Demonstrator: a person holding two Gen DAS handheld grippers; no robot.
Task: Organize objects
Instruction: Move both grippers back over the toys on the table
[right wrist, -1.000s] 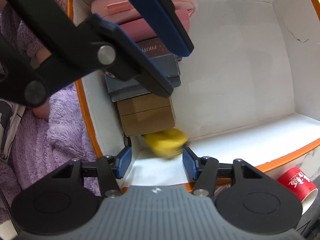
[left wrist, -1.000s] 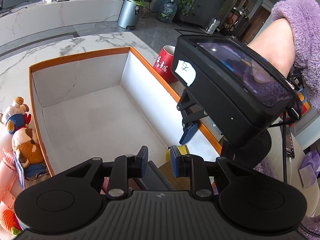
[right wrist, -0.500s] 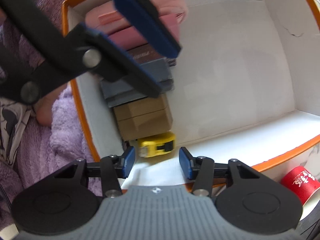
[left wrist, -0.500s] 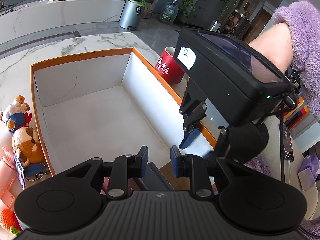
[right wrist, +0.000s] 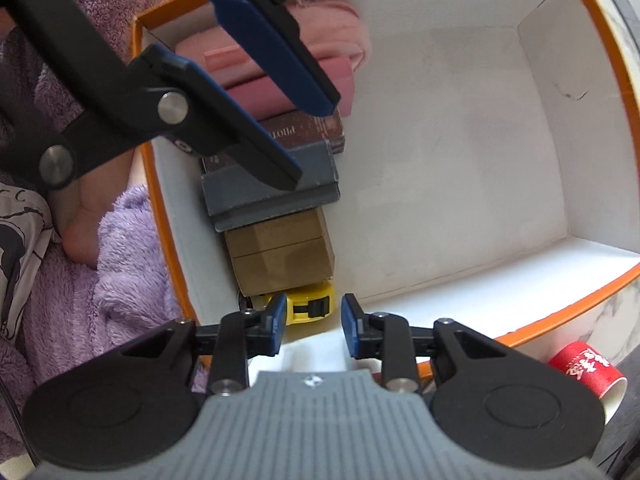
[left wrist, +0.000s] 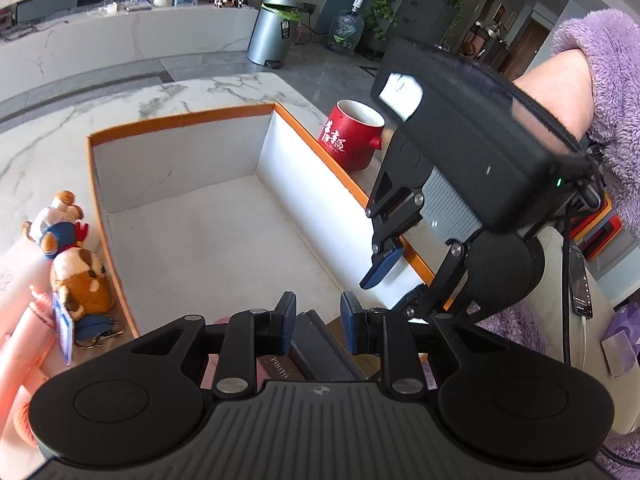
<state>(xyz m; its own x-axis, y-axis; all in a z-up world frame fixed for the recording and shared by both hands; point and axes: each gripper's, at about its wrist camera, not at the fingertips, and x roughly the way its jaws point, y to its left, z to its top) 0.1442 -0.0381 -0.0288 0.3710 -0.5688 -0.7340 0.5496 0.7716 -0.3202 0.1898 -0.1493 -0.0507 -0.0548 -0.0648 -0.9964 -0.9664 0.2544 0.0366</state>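
Observation:
A white box with an orange rim (left wrist: 312, 136) (right wrist: 560, 304) sits on the marble counter. Along its near wall lie a pink pouch (right wrist: 320, 68), a dark photo book (right wrist: 312, 132), a grey case (right wrist: 272, 196), a brown cardboard box (right wrist: 280, 256) and a yellow tape measure (right wrist: 312, 306). My right gripper (right wrist: 312, 326) is open and empty, just above the tape measure. My left gripper (left wrist: 318, 326) is open and empty, hovering above the grey case (left wrist: 320, 344). The right gripper's fingers (left wrist: 380, 268) show at the box's right wall.
A red mug (left wrist: 352, 140) (right wrist: 588, 368) stands outside the box's right wall. Plush toys (left wrist: 76, 264) and a pink bottle (left wrist: 24, 344) lie left of the box. A phone (left wrist: 580, 280) lies at the far right. The person's purple sleeve (right wrist: 100, 280) is near the box.
The tape measure left the right gripper and came to rest in the box corner beside the brown box. The right gripper has lifted and pulled back. The left gripper barely moved.

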